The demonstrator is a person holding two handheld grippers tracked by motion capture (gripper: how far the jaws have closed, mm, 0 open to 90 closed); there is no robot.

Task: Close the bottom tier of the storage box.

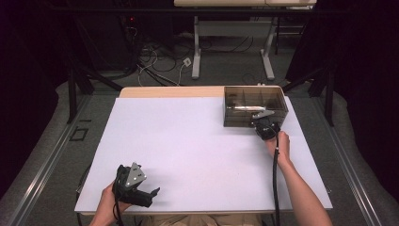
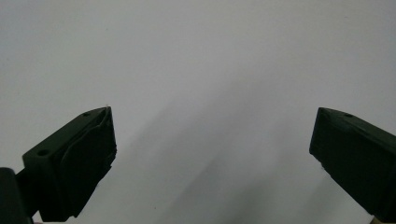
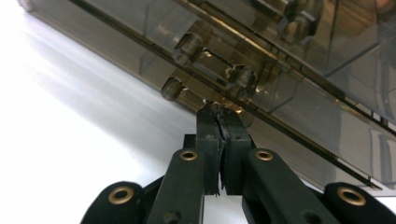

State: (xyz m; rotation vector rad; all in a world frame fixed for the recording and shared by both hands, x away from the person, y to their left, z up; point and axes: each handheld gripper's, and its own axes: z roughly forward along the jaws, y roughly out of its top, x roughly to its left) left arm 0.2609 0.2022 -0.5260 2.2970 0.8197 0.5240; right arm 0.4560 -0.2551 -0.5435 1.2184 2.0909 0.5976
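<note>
Smoky divided box [image 1: 254, 106], right tongs [image 3: 218, 108] at its wall

left tool [image 2: 212, 154] with jaws spread wide over the white tabletop [image 2: 196, 60]

A white sheet [image 1: 188, 150] is covering most of the desk [image 1: 164, 92], leaving a strip of bare wood showing along the far edge. Beyond it, a tangle of cables [image 1: 155, 66] is lying on the grey floor [image 1: 226, 66], and the white legs of another table [image 1: 196, 52] are standing there, flanked by dark curtains [image 1: 362, 70].
</note>
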